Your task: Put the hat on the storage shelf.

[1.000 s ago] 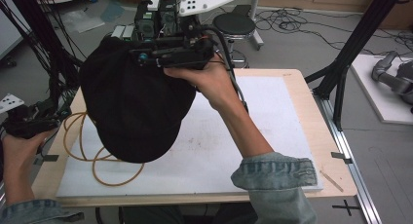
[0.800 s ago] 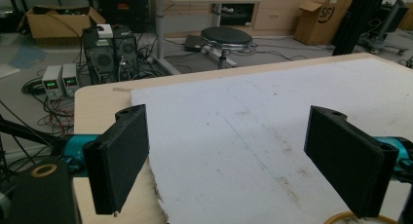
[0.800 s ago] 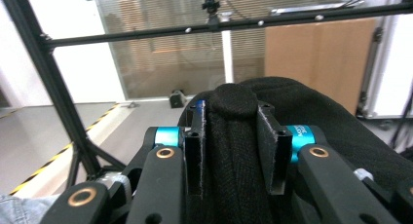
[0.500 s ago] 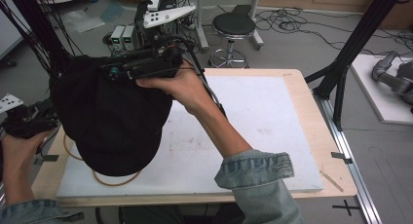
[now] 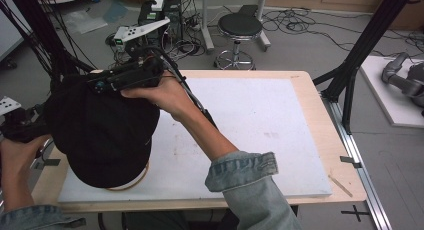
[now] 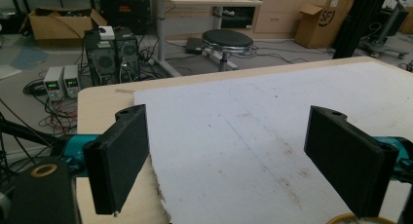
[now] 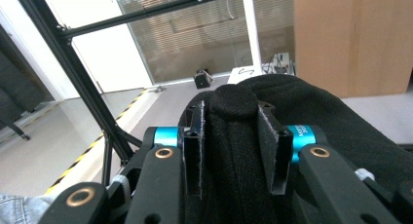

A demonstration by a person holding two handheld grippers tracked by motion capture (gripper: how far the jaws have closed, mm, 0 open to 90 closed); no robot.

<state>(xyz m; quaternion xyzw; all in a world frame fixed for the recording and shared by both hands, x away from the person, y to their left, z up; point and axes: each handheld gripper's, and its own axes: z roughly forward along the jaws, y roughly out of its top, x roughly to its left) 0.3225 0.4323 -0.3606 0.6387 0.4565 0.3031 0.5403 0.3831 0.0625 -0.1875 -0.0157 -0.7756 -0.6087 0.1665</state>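
Observation:
A large black fabric piece [image 5: 102, 135], rounded like a cap, hangs over the table's left side. My right gripper [image 5: 97, 84] holds it from above, pointing left. In the right gripper view the right gripper [image 7: 236, 117] is shut, pinching a fold of the black fabric [image 7: 316, 117] between both pads. My left gripper [image 5: 22, 126] sits at the table's left edge, partly behind the cloth. In the left gripper view the left gripper [image 6: 234, 151] stands wide open with nothing between its pads. An orange cable loop [image 5: 137, 177] peeks out under the cloth.
A white foam board [image 5: 260, 120] covers the wooden table [image 5: 320, 115]. A black frame post [image 5: 360, 50] rises at the right edge. Beyond the far edge stand a stool [image 5: 240, 27] and electronics boxes [image 5: 160, 12]. The orange loop's rim [image 6: 353, 218] lies just ahead of the left gripper.
My right hand has carried the black fabric leftward and down. It now covers most of the orange loop. The left hand has stayed put.

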